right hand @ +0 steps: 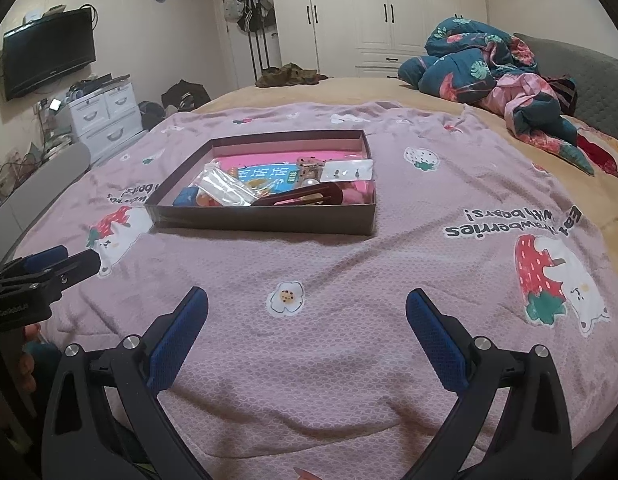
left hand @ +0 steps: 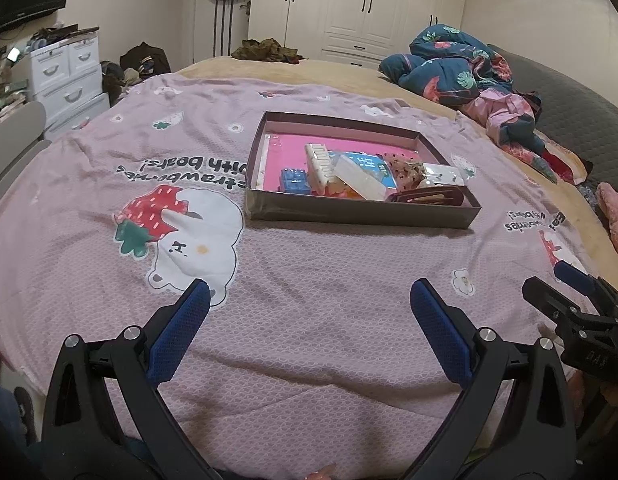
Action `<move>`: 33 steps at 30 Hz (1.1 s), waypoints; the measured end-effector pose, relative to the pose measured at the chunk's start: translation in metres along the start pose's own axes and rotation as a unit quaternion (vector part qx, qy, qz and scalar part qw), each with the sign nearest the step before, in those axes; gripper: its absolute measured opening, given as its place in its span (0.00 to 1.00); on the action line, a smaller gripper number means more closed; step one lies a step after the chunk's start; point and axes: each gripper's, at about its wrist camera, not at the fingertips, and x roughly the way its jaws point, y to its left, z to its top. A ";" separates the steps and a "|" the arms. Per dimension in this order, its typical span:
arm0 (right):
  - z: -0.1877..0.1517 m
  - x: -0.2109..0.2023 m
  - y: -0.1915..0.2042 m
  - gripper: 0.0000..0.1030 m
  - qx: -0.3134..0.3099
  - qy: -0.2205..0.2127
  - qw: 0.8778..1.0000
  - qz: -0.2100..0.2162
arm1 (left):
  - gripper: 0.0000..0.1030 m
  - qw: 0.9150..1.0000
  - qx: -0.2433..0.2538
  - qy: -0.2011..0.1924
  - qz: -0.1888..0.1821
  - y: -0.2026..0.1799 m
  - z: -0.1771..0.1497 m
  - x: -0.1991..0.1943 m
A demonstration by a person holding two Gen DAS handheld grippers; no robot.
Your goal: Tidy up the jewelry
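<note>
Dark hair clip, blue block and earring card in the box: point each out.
Dark hair clip (left hand: 427,196), left wrist view, middle of its body.
Blue block (left hand: 295,181), left wrist view, top face.
Earring card (right hand: 346,171), right wrist view, card centre.

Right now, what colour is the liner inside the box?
Bright pink, covering the floor of the box; the liner shows best in the left wrist view.

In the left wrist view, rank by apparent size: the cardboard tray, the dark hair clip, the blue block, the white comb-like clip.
1. cardboard tray
2. dark hair clip and white comb-like clip: look alike in length, so unranked
3. blue block
</note>
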 end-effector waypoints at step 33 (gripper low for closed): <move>-0.002 -0.001 0.000 0.96 0.000 0.003 1.000 -0.002 | 0.91 1.000 0.007 -0.001 0.012 0.002 0.000 -0.003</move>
